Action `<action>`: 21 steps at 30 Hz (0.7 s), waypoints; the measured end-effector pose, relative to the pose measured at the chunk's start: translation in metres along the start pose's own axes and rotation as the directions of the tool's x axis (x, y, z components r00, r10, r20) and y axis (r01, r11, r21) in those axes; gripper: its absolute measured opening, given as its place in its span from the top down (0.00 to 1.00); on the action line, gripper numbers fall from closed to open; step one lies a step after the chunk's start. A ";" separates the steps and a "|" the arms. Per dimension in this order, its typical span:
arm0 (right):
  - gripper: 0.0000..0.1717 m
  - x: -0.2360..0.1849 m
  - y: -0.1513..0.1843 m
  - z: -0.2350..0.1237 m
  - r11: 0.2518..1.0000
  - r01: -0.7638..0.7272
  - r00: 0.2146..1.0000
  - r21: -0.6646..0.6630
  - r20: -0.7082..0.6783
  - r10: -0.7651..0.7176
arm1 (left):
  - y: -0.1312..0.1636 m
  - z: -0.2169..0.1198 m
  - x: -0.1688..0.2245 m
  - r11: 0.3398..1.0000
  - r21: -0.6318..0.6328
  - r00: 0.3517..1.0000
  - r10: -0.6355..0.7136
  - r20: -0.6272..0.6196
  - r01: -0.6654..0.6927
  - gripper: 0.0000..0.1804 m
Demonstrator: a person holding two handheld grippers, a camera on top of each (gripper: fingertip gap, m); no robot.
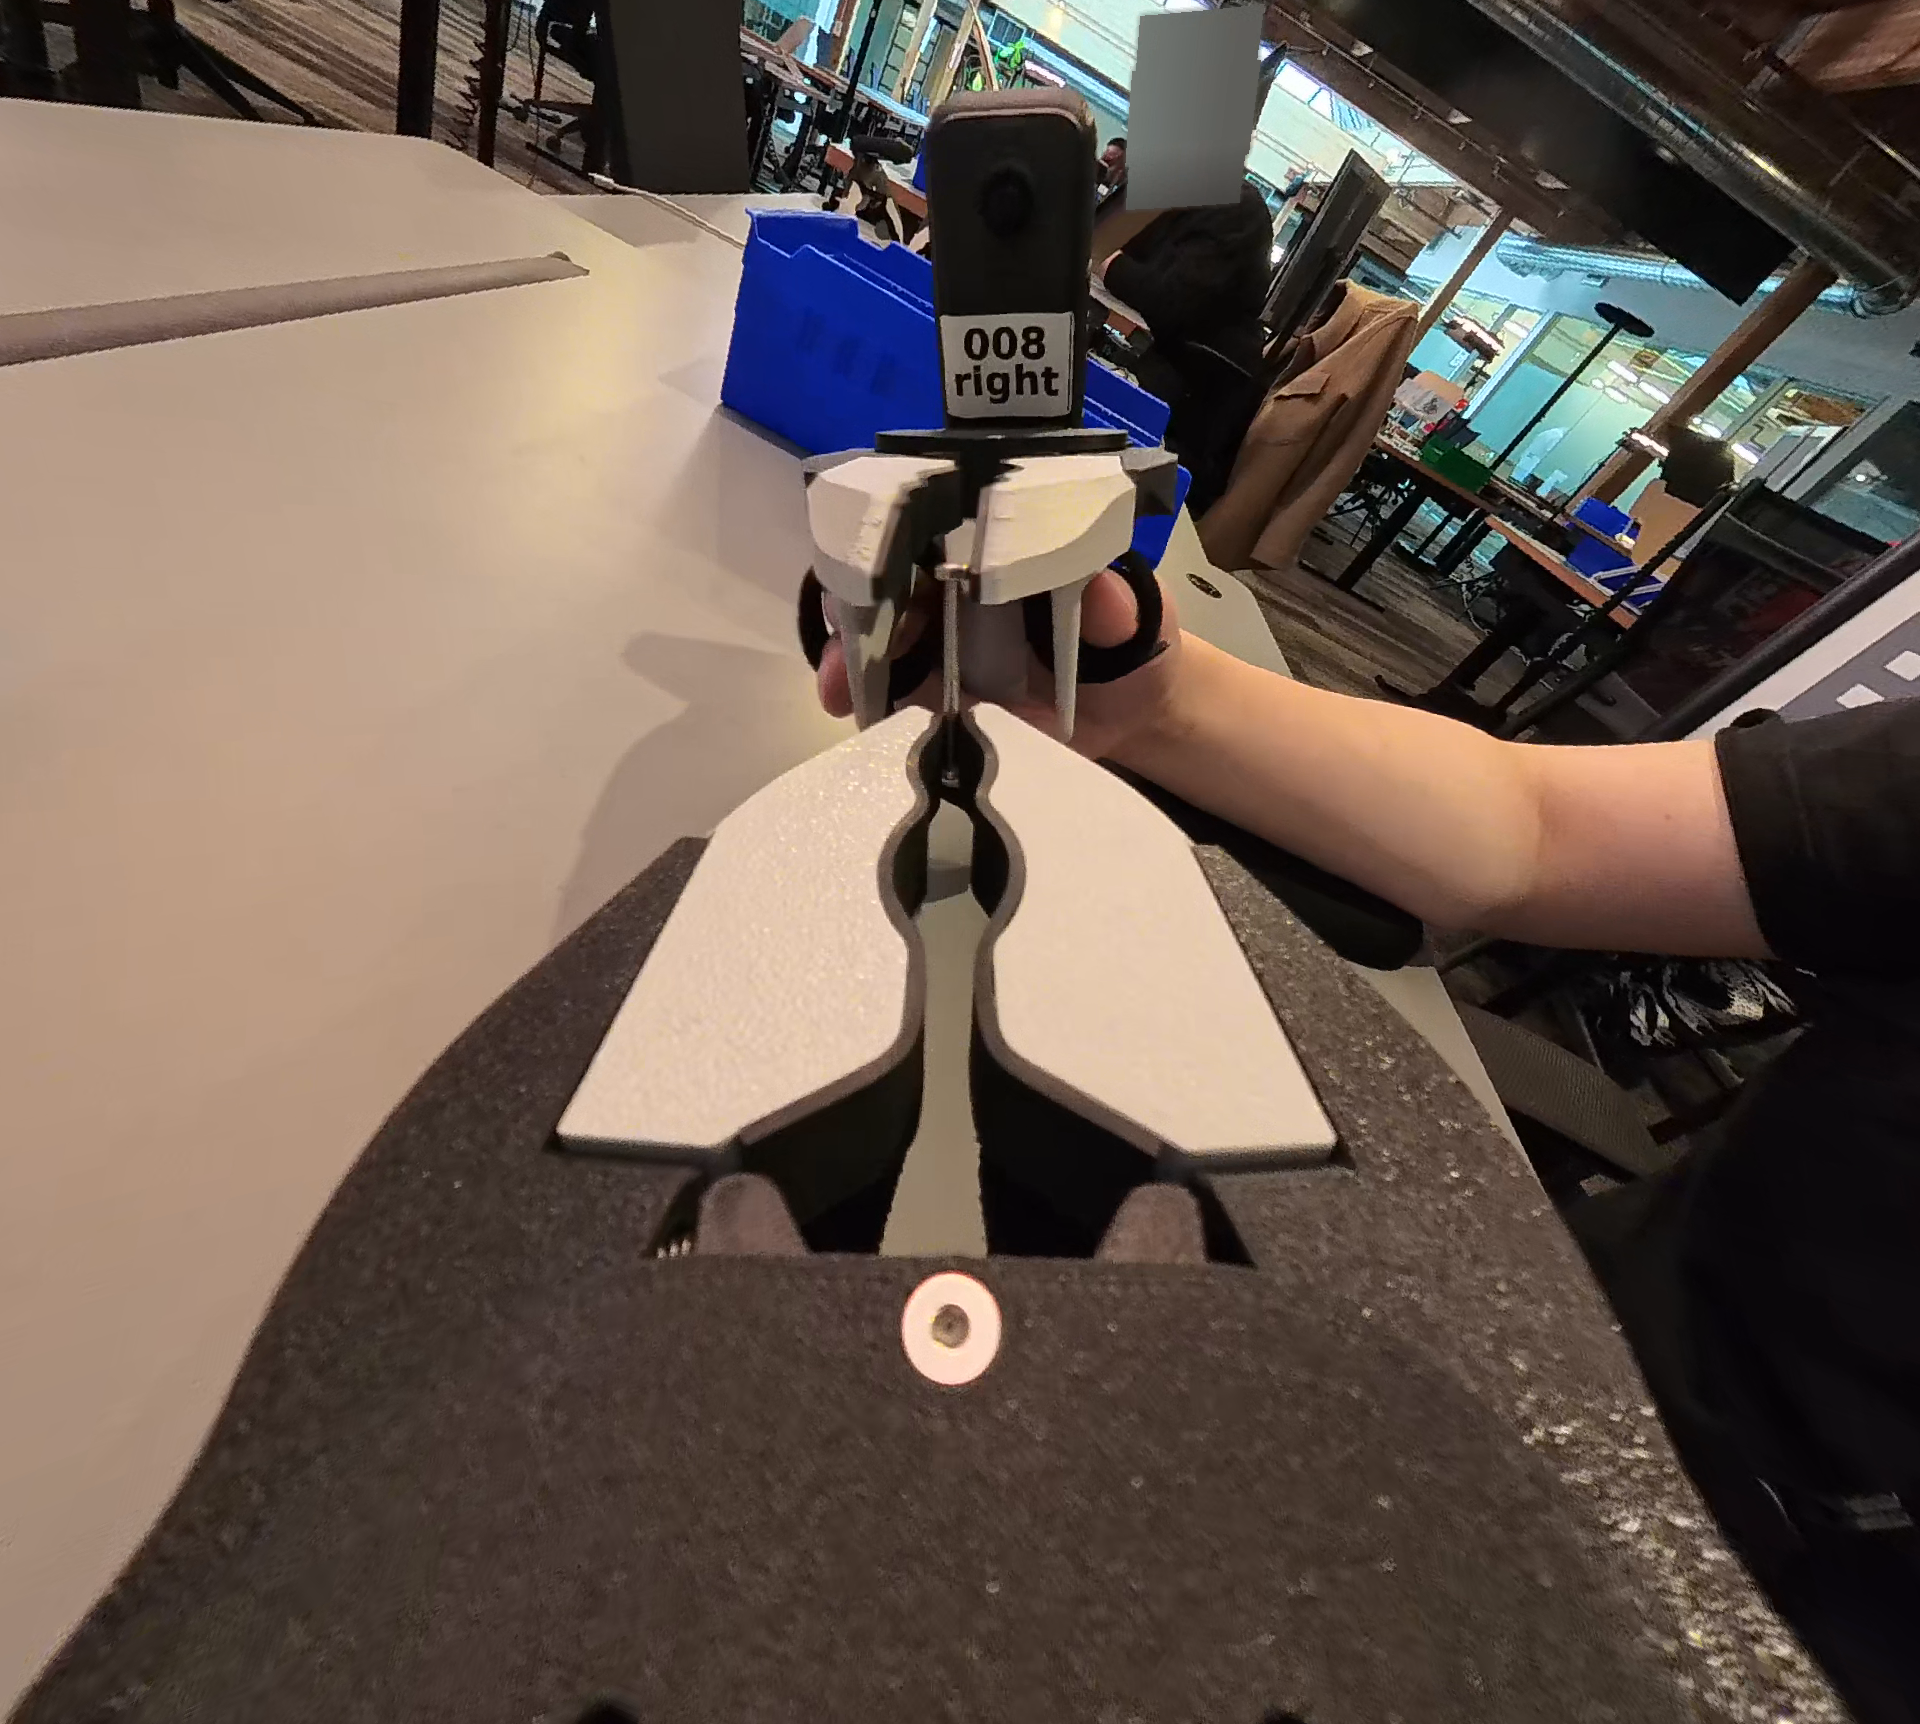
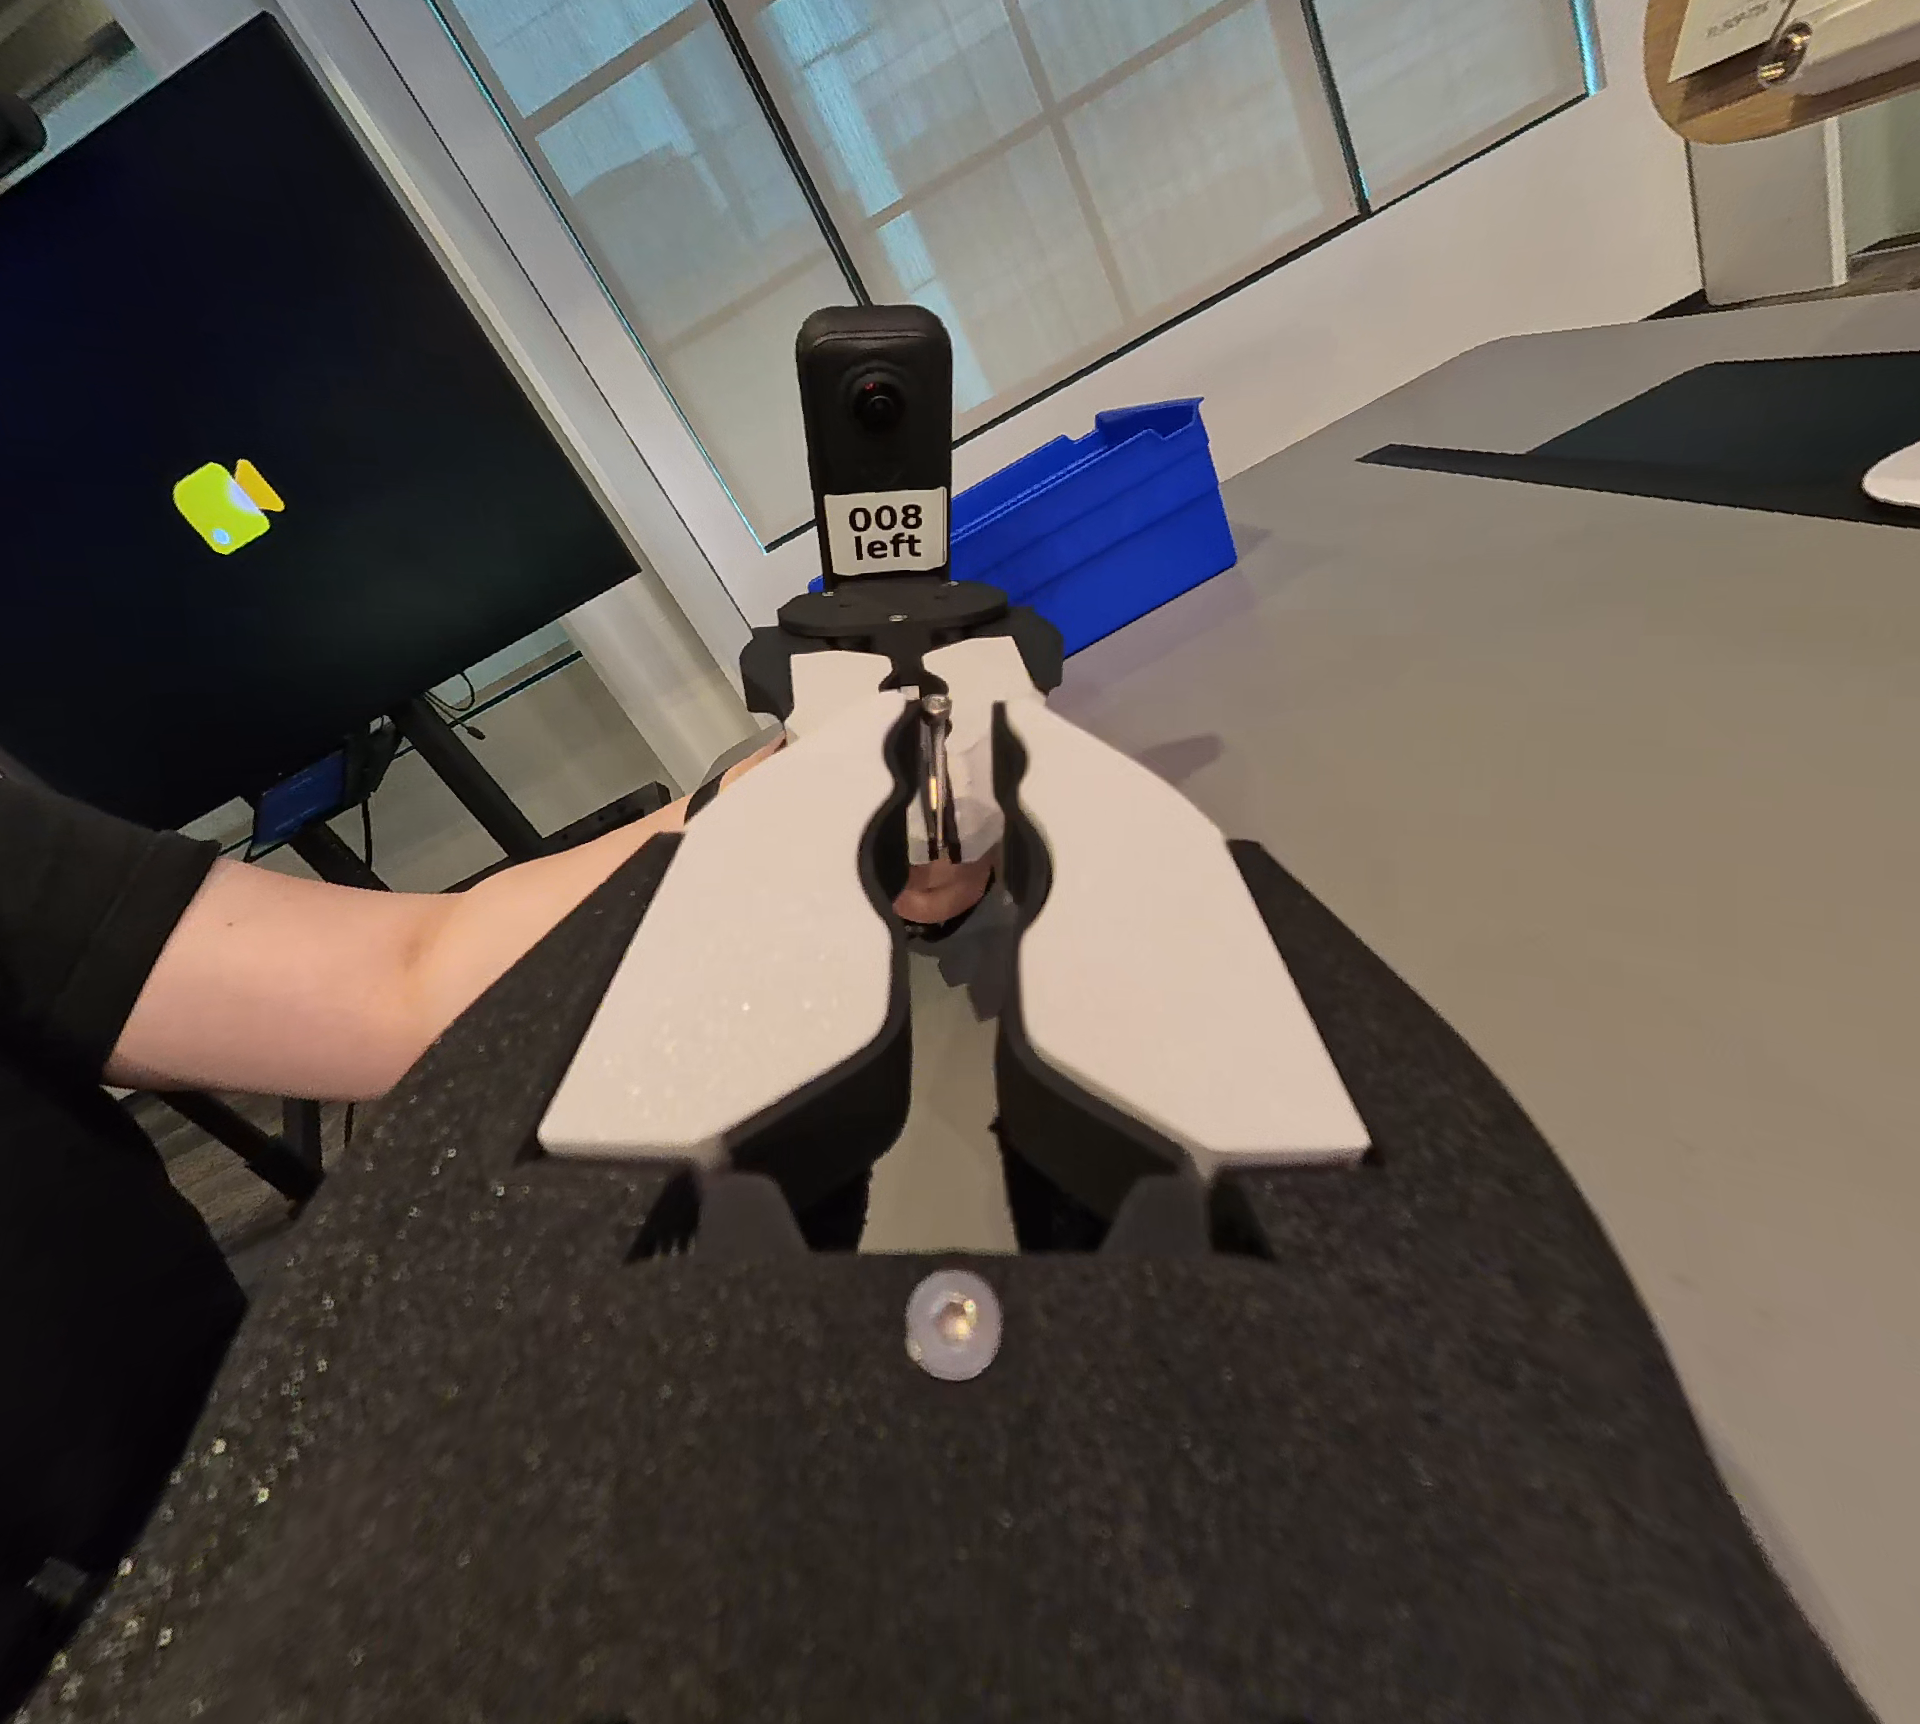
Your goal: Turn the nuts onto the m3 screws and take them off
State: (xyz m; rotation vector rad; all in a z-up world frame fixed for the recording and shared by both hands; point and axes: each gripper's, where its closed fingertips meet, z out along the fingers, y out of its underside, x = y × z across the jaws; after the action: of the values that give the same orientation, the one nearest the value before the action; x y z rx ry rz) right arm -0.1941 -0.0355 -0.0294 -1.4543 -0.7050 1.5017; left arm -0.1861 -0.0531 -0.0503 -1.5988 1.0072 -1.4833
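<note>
**Left wrist view.**
- The left hand-held gripper [image 1: 951, 724] is in the lower centre of the frame, its white fingers [image 1: 790, 926] drawn in until the tips meet.
- The tips pinch the shank of a long steel bolt [image 1: 949, 646].
- The bolt's long axis runs straight up and down the frame. The head is at the top and the far end shows below the tips, in the first hollow between the fingers.
- The right hand-held gripper [image 1: 948, 578] faces the camera just above, held in a hand [image 1: 1122, 698]. The bolt head sits between its white fingers.
- A blue bin [image 1: 831, 334] stands behind on the pale bench [image 1: 312, 635].

**Right wrist view.**
- The right hand-held gripper [image 2: 948, 718] is in the centre of the frame, its jaws narrow but not shut.
- The bolt [image 2: 935, 770] shows in the slot between the fingers, again with its head uppermost and its axis near vertical in the frame, leaning slightly.
- Dark space shows on both sides of the shank, so these fingers [image 2: 1122, 895] do not appear to press on it.
- The left hand-held gripper [image 2: 925, 687] faces the camera directly behind the bolt, touching it.
- The blue bin [image 2: 1091, 521] lies right of centre on the grey bench [image 2: 1455, 739], and a black mat [image 2: 1714, 438] is at the right edge.
- A dark monitor [image 2: 260, 427] fills the left of the frame.
</note>
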 end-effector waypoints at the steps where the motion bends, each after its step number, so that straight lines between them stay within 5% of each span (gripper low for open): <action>1: 0.95 -0.002 0.000 0.000 1.000 0.000 1.000 -0.003 0.014 0.000 | 0.000 0.000 0.000 1.000 -0.001 1.000 -0.001 -0.001 0.001 0.99; 14: 0.97 -0.056 0.011 -0.009 0.963 0.269 0.924 -0.031 0.292 -0.248 | 0.010 -0.004 0.056 0.984 -0.115 0.909 -0.168 -0.382 0.134 0.99; 21: 0.79 -0.038 -0.008 -0.007 0.975 0.219 0.967 0.038 0.128 -0.222 | 0.010 0.000 0.040 0.992 -0.088 0.957 -0.106 -0.269 0.086 0.99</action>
State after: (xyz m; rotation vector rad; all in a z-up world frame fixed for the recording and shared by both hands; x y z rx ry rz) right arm -0.1896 -0.0673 -0.0061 -1.2235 -0.8957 1.4355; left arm -0.1855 -0.0931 -0.0418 -1.5415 1.1640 -1.7886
